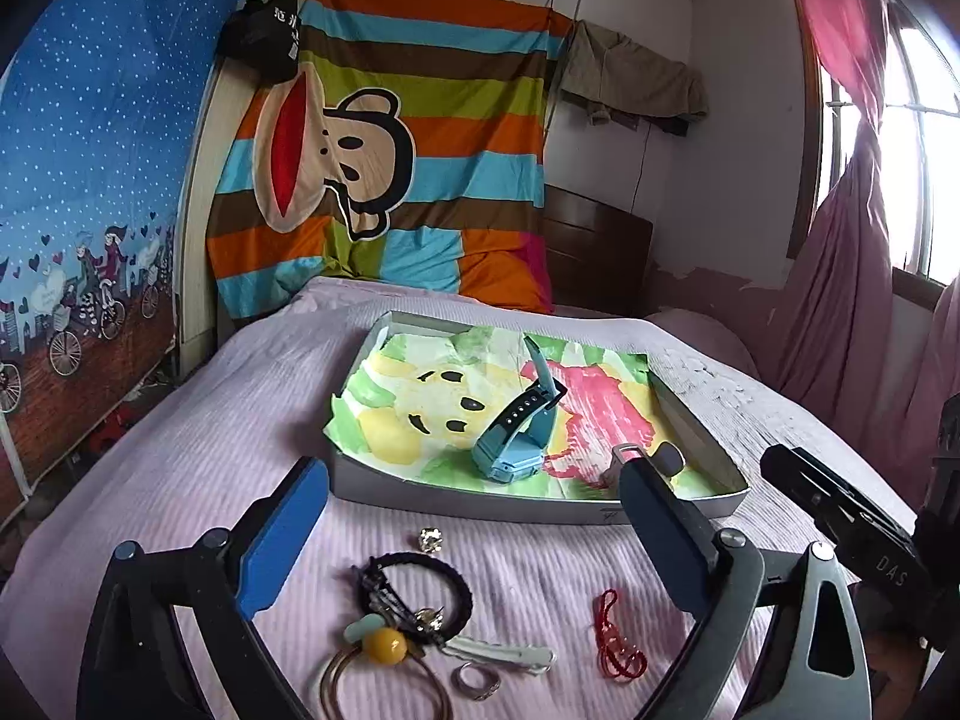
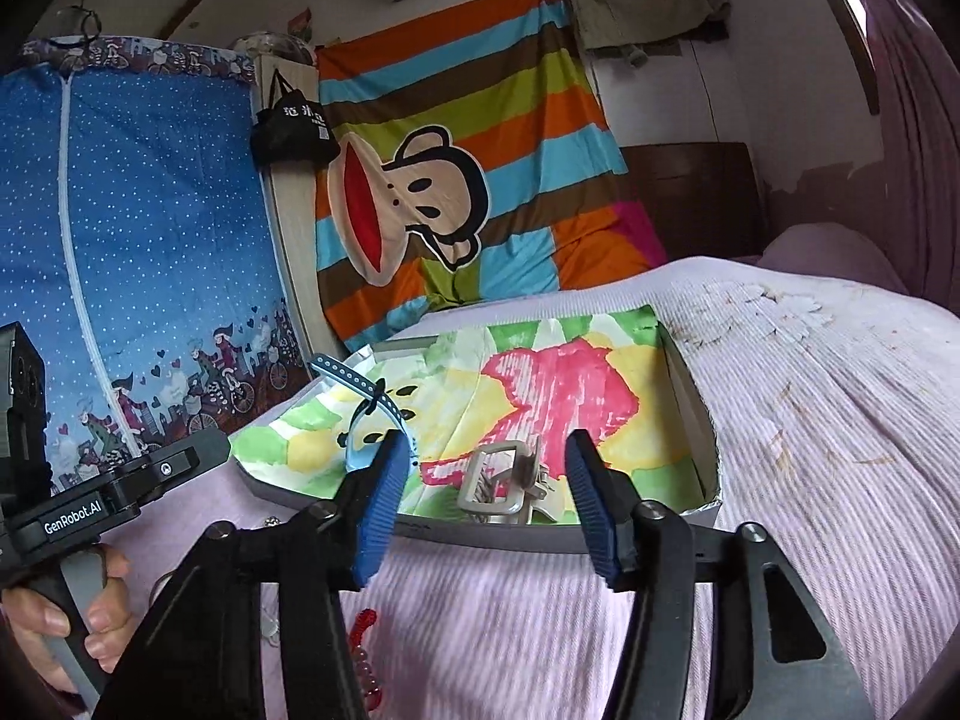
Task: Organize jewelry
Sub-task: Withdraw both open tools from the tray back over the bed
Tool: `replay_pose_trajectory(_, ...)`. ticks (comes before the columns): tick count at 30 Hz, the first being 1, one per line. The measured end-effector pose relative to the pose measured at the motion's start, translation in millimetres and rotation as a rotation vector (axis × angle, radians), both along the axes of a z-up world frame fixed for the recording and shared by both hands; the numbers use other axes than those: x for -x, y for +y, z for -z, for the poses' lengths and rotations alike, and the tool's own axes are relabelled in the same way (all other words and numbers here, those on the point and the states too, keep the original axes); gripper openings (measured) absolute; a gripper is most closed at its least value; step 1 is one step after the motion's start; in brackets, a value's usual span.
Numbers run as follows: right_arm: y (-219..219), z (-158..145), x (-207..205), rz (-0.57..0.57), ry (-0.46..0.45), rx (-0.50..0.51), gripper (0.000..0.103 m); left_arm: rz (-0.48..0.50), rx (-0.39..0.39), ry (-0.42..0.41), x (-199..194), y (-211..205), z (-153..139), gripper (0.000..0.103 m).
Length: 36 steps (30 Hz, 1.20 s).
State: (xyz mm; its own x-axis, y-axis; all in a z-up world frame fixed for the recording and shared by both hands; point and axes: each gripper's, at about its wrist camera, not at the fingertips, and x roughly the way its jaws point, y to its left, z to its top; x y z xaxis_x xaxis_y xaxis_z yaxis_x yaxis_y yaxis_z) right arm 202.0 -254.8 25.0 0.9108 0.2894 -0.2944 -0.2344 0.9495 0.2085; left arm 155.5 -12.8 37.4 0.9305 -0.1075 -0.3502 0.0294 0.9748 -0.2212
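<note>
A shallow grey tray [image 1: 480, 501] lined with a colourful drawing lies on the pink bed cover; it also shows in the right wrist view [image 2: 690, 408]. A blue watch [image 1: 516, 438] stands in it, seen at the left in the right wrist view [image 2: 366, 408]. A silver hair claw [image 2: 504, 480] lies near the tray's front edge, partly hidden in the left wrist view [image 1: 666, 456]. My left gripper [image 1: 474, 480] is open above loose jewelry: a black hair tie [image 1: 420, 588], a yellow bead ornament [image 1: 387, 645], a ring [image 1: 474, 681], a small brooch [image 1: 431, 539] and a red cord [image 1: 615, 636]. My right gripper [image 2: 486, 462] is open and empty, just in front of the claw.
The bed cover [image 2: 810, 420] stretches right of the tray. A striped monkey blanket [image 1: 390, 180] hangs behind the bed. A blue fabric wardrobe [image 1: 78, 240] stands at the left. Pink curtains [image 1: 852, 240] hang at the right window.
</note>
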Motion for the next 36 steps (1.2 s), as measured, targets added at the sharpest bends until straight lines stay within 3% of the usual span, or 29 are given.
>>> replay_pose_trajectory(4,1.3,-7.1,25.4,-0.013,-0.029,-0.002,0.076,-0.011,-0.016,-0.020,21.8,10.0,-3.5,0.103)
replay_pose_trajectory(9,4.1,-7.8,55.7,-0.042,-0.070,-0.005,0.090,-0.012,-0.040,-0.041,45.1,16.1,-3.8,0.103)
replay_pose_trajectory(16,16.5,-9.1,89.5,-0.112,-0.104,0.036,0.092,-0.018,-0.067,-0.029,67.8,21.3,2.2,0.103)
replay_pose_trajectory(28,28.6,11.4,91.5,-0.141,0.012,0.137,0.093,0.018,0.030,0.122,64.3,47.4,31.7,0.103)
replay_pose_trajectory(36,35.2,29.6,78.6,-0.162,0.101,0.164,0.093,0.061,0.029,0.172,57.4,43.1,43.7,0.103)
